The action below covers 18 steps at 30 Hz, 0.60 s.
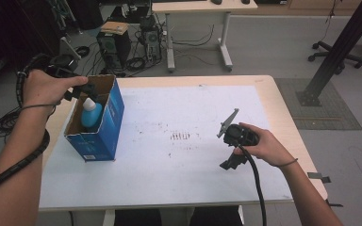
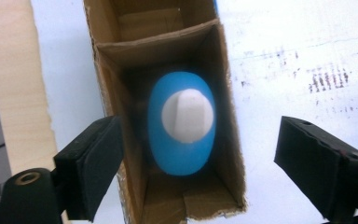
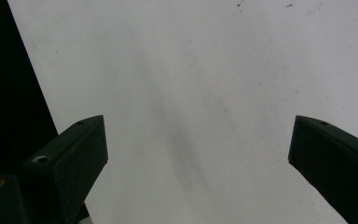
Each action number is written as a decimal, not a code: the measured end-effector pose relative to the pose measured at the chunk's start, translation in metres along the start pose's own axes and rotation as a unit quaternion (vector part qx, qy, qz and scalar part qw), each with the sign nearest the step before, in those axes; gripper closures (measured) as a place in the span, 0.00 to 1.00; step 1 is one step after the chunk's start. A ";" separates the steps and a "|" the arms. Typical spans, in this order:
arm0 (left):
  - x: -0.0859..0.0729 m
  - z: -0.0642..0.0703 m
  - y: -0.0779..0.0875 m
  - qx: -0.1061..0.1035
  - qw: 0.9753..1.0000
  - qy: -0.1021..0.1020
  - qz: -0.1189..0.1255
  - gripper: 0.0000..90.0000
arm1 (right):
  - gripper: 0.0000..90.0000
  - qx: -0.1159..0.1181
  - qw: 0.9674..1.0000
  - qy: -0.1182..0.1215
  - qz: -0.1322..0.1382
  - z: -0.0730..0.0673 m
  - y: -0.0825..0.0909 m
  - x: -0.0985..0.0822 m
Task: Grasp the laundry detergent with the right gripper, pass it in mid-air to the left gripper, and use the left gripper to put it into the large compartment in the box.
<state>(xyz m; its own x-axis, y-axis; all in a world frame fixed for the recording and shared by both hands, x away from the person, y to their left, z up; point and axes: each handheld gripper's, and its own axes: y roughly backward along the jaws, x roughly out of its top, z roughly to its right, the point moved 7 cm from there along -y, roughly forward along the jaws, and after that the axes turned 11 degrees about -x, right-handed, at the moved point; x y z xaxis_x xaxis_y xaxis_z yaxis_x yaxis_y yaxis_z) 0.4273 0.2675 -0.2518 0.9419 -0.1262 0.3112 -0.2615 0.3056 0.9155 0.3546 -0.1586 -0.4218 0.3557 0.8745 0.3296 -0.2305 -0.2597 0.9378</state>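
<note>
The blue bottle (image 2: 182, 128) with its white cap (image 2: 187, 115) stands upright inside the open blue cardboard box (image 1: 110, 123), which sits at the left end of the white-covered surface (image 1: 184, 169). The left tongs (image 1: 82, 91) hang right over the box mouth, jaws spread wide and holding nothing. In the left gripper view the jaws straddle the box walls with the cap centred between them, which looks like lining up over the bottle, either to reach down for it or just after letting it go; I cannot tell which. The right tongs (image 1: 232, 162) rest low over bare surface well away from the box, jaws also wide and empty, apparently parked out of the way, since the box stands without being steadied.
</note>
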 end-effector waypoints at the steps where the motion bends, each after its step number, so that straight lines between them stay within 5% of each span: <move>1: 0.001 0.004 0.006 0.001 1.000 -0.007 0.000 0.14 | 0.05 0.000 1.000 -0.002 -0.001 0.000 0.000 0.000; 18: 0.003 0.045 0.044 -0.006 0.998 -0.067 0.019 0.07 | 0.05 -0.002 1.000 -0.001 -0.004 0.000 0.003 0.006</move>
<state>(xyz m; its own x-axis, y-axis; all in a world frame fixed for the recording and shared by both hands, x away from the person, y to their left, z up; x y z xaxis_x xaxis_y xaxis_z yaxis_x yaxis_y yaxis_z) 0.4095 0.2381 -0.1994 0.8946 -0.2388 0.3777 -0.2936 0.3231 0.8997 0.3564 -0.1539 -0.4171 0.3603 0.8754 0.3223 -0.2314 -0.2508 0.9400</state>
